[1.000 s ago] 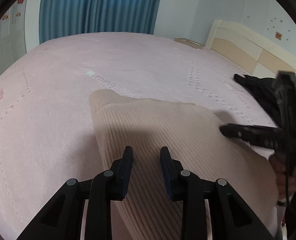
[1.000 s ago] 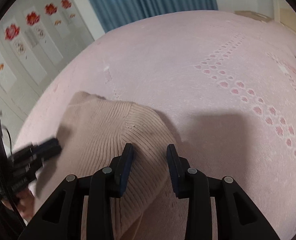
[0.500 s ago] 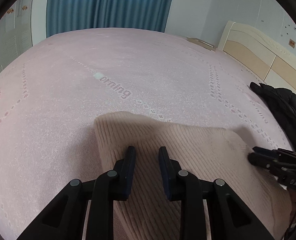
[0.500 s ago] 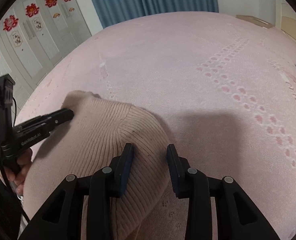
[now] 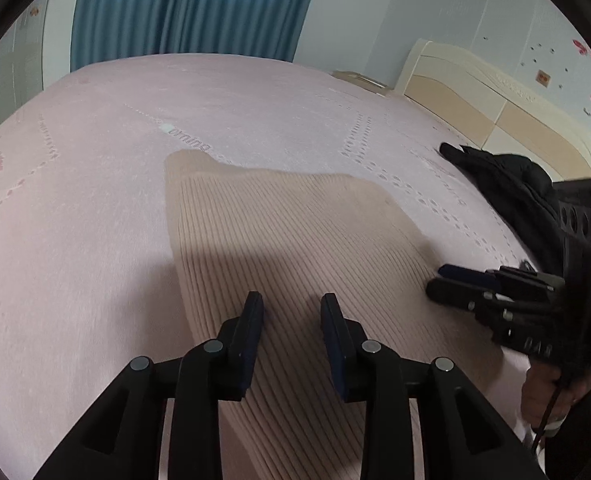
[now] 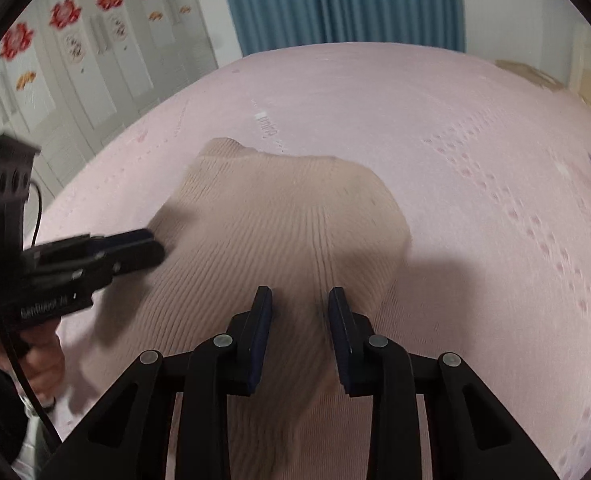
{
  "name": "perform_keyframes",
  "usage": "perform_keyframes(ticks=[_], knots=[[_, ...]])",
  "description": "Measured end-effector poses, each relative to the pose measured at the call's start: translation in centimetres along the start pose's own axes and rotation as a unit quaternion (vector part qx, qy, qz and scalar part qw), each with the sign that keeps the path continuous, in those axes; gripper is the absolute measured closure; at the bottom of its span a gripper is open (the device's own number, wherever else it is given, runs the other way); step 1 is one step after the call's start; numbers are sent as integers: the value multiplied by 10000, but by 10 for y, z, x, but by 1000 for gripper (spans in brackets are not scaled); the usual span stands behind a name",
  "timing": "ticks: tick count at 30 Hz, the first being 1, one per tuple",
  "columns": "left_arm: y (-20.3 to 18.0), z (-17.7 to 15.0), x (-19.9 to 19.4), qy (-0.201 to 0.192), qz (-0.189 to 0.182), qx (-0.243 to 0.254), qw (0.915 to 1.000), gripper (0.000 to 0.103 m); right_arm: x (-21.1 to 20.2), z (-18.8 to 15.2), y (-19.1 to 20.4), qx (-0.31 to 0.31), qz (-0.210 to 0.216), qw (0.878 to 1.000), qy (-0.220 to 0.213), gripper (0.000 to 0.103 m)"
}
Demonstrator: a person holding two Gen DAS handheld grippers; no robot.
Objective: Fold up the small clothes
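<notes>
A beige ribbed sweater (image 6: 279, 232) is seen spread on the pink bed (image 6: 435, 120). The right claw (image 6: 300, 304) is held parted above its near part; the left claw (image 6: 147, 242) is seen at its left edge.

Left gripper (image 5: 291, 308) and right gripper (image 6: 300, 304): matte black linkages, silver round pivot screws, dark blue finger pads; white lettering and a black cable at nine o'clock
</notes>
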State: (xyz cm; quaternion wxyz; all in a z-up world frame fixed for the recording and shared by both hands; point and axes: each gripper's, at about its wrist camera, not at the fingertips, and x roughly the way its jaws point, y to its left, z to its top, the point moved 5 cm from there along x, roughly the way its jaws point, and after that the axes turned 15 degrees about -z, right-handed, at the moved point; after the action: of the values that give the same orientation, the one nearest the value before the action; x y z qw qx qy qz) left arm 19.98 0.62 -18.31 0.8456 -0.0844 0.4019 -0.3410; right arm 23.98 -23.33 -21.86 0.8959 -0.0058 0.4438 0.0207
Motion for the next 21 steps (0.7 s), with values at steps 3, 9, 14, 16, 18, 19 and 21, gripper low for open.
perform_keyframes(ticks=[3,9,14,16,18,19,21], knots=[[-8,-11,-13,-73,1,-41,10000,73,-12,-16,-12,327,-59,9994,96,73],[-13,-27,-23,-103,74,-304,9995,72,-16,-25,-10,829,245,9961,187,92],[-12,-32,-28,-76,-32,-431,9990,72,-44,-14,-16,918,314,9939,-519,93],[-14,-36,-26,-23,-27,-388,9992,72,-21,-23,-21,987,21,9951,-74,93],[-18,-41,-24,39,-11,-314,9995,72,0,-36,-15,820,-349,9957,258,93],[-19,-44,-23,72,9,-293,9995,72,0,-38,-9,650,-534,9963,184,92],[-21,-51,-23,100,61,-262,9996,71,-7,-35,-4,513,-778,9956,69,87]])
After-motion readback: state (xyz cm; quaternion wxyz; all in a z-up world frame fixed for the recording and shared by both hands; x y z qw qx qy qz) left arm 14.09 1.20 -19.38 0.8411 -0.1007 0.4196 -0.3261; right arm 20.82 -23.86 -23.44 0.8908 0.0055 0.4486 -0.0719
